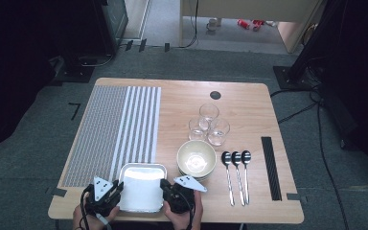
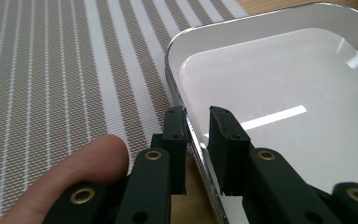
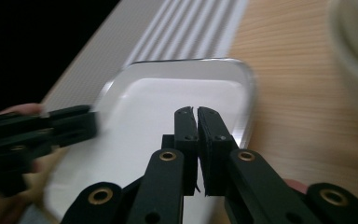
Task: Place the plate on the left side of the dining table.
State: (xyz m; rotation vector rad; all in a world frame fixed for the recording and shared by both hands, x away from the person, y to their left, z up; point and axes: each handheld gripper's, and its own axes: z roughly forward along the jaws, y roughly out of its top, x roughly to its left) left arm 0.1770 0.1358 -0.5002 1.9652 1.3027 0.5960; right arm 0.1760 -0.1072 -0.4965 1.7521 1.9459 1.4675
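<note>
The tabletop [image 1: 249, 103] carries, at the left of the high view, a striped placemat [image 1: 115, 129] that runs lengthwise up the frame, and at the lower centre a white rectangular tray [image 1: 141, 187] with a shiny metal rim, its upper edge lying over the mat's lower right corner. The tray is close to square, with its slightly longer side running up the frame, so its two longer rims face the person's hands. The left tongs [image 1: 116, 189] come in from the lower left and meet the tray's left rim; in the left gripper view [image 2: 198, 135] the rim passes between the two black jaws, one outside and one over the white floor, with a little daylight showing, so the clamp looks close but I cannot tell that both pads press. The right tongs [image 1: 165, 188] sit at the tray's right rim; in the right gripper view [image 3: 196, 135] the jaws stand nearly together over the tray's near rim, seemingly pinching it. Both hands are equally near, one at each side, so the coming move looks like a two-handed lift or slide. To the right stand a bowl [image 1: 196, 159], three glasses [image 1: 209, 125] and three spoons [image 1: 236, 175].
</note>
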